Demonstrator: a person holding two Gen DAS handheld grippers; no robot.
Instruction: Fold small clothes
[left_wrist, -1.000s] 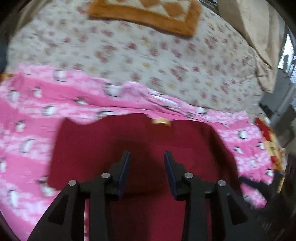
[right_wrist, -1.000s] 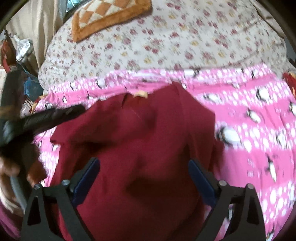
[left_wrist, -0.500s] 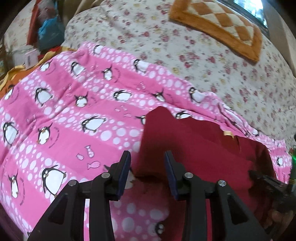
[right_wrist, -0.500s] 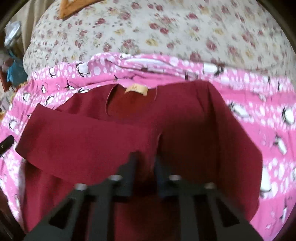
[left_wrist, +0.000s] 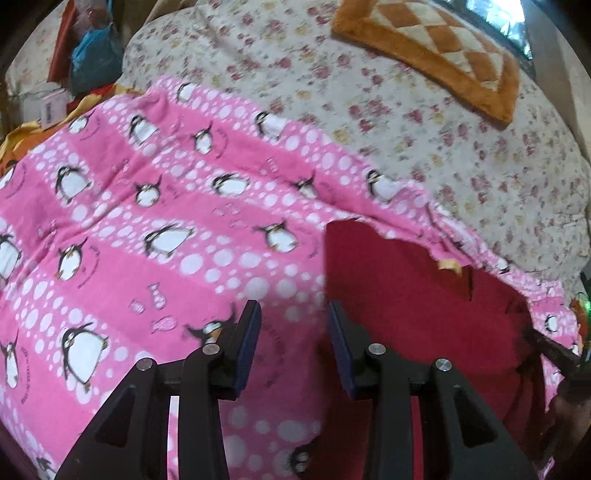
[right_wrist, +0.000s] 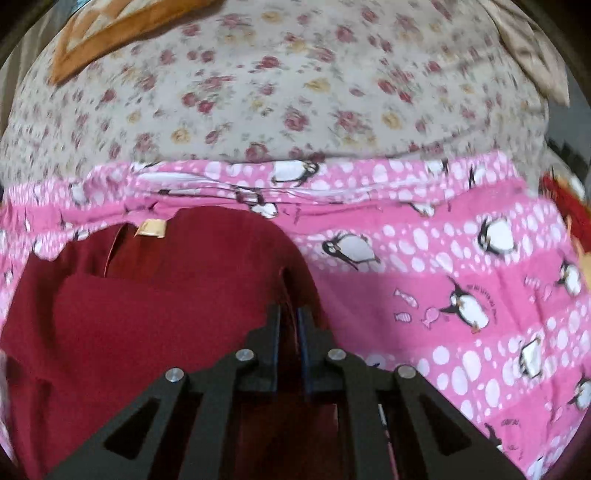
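The top (right_wrist: 155, 302) is matt red cloth; the blanket (left_wrist: 155, 206) soft pink fleece; the tools (left_wrist: 293, 332) matt black plastic.

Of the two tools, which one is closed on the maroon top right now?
The right tool: its jaws pinch the edge of the maroon top. The left tool stands open over the pink penguin blanket, holding nothing.

The left gripper (left_wrist: 293, 332) has 2 black, angular fingers with blue pads (left_wrist: 249, 332) and 4 silver screws. The right gripper (right_wrist: 288, 332) is built alike, with triangular cut-outs in its arms.
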